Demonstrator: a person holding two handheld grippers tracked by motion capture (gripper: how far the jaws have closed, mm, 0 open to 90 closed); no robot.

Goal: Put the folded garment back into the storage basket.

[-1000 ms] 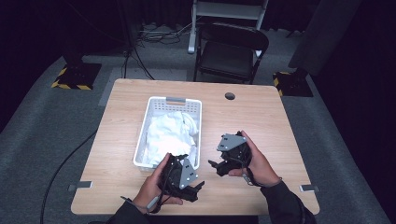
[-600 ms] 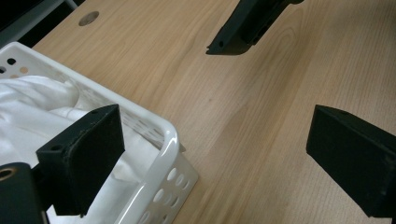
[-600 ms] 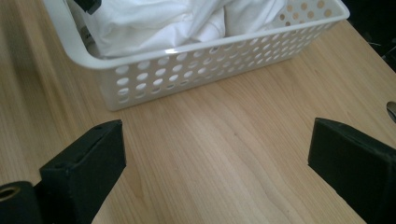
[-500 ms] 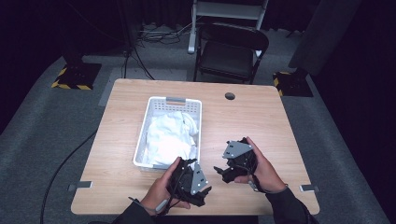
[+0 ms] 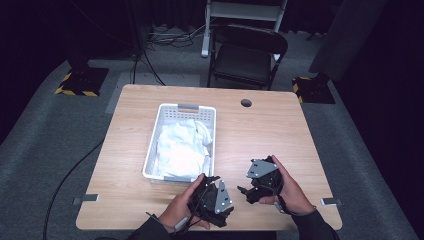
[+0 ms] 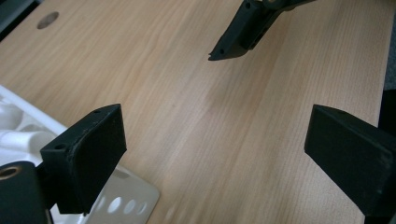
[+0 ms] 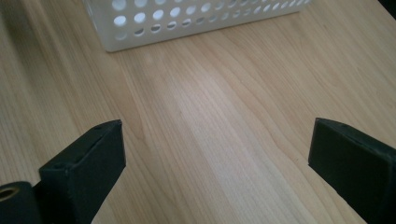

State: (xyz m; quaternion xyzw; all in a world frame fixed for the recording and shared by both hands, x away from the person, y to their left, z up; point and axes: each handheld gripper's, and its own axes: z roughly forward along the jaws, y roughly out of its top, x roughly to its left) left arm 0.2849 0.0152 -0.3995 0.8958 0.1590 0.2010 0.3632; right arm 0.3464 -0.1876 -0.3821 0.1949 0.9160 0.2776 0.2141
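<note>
High view — both tongs [image 5: 216,199] [image 5: 256,186], jaws spread wide, have drawn back from the basket [image 5: 155,159].

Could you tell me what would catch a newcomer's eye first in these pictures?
Probably the white basket near the middle of the wooden table, heaped with white cloth. Next, the left gripper and the right gripper, held near the table's front edge, both with jaws wide open and empty.
</note>
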